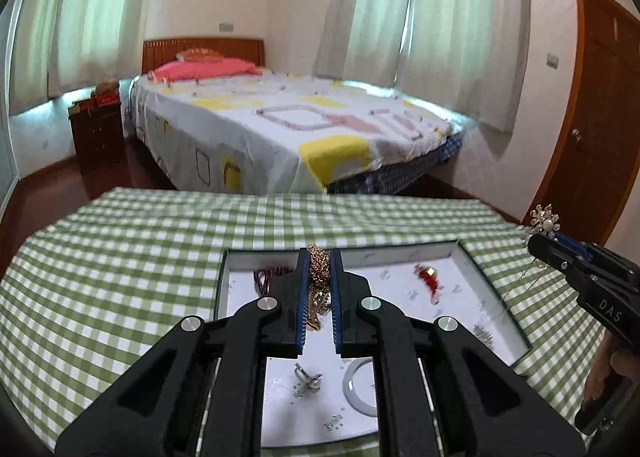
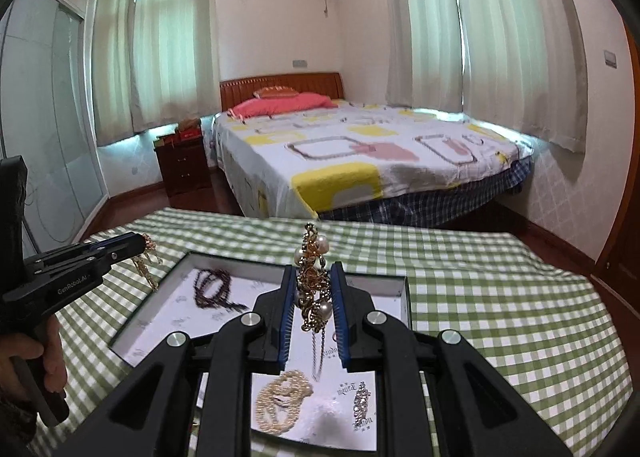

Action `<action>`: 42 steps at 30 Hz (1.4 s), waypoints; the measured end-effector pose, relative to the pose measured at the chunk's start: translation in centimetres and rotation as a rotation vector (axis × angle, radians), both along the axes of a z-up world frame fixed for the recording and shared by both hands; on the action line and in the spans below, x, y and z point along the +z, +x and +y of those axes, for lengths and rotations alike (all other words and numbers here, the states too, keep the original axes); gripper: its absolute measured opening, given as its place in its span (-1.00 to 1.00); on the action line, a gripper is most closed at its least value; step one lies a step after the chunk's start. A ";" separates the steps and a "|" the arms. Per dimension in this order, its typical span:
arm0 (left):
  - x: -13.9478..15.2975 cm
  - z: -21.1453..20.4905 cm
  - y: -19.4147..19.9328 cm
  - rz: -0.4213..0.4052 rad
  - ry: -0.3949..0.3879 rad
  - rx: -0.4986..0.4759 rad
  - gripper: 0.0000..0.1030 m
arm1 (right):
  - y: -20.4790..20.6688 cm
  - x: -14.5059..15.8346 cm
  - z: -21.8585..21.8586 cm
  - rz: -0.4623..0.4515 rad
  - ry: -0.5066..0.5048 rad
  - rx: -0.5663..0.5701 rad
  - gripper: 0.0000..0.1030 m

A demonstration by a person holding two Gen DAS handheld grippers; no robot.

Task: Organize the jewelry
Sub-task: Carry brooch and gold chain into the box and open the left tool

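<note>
A shallow white-lined jewelry tray (image 1: 496, 297) lies on the green checked tablecloth. My left gripper (image 1: 319, 257) is shut on a gold chain (image 1: 319, 269) and holds it above the tray; it also shows in the right wrist view (image 2: 138, 245). My right gripper (image 2: 313, 269) is shut on a gold and pearl brooch with a hanging chain (image 2: 314, 281), above the tray (image 2: 168, 269); its flower head shows in the left wrist view (image 1: 544, 223). In the tray lie a dark bead bracelet (image 2: 214, 291), a red charm (image 1: 430, 277), a pearl strand (image 2: 282, 397), a pearl ring (image 1: 308, 375) and a silver bangle (image 1: 358, 389).
The table edge (image 1: 280, 193) runs along the far side, with a bed (image 1: 288, 125) beyond it. A wooden door (image 1: 592, 105) stands at the right and a dark nightstand (image 1: 98, 133) at the left. A crystal clip (image 2: 362, 403) lies in the tray near my right gripper.
</note>
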State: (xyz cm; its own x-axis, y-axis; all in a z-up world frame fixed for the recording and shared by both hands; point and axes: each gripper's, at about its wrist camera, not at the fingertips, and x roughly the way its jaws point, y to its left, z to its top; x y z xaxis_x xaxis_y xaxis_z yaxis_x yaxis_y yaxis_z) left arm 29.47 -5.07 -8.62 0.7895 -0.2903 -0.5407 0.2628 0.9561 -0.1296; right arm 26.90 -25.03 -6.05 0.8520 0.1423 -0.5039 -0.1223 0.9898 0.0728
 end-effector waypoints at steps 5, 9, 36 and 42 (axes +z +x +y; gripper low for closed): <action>-3.7 0.1 2.1 0.086 0.025 0.024 -0.81 | 1.7 -3.4 -0.4 0.082 -0.011 -0.008 -0.64; -6.0 0.3 3.7 0.155 0.046 0.047 -0.81 | 2.9 -5.7 -0.8 0.148 -0.017 -0.020 -0.64; -9.8 -0.7 6.0 0.284 0.071 0.035 -0.80 | 5.4 -9.8 -2.1 0.333 0.000 -0.040 -0.64; -9.9 -0.8 6.0 0.282 0.069 0.036 -0.80 | 5.4 -9.9 -2.0 0.330 -0.002 -0.040 -0.64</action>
State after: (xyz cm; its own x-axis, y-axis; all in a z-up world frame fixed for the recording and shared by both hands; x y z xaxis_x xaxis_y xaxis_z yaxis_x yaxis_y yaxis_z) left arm 35.48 -5.83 -18.51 0.6141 -0.2197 -0.7580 0.1910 0.9733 -0.1274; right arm 32.35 -27.04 -15.90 0.6472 0.1109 -0.7542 -0.0536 0.9935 0.1001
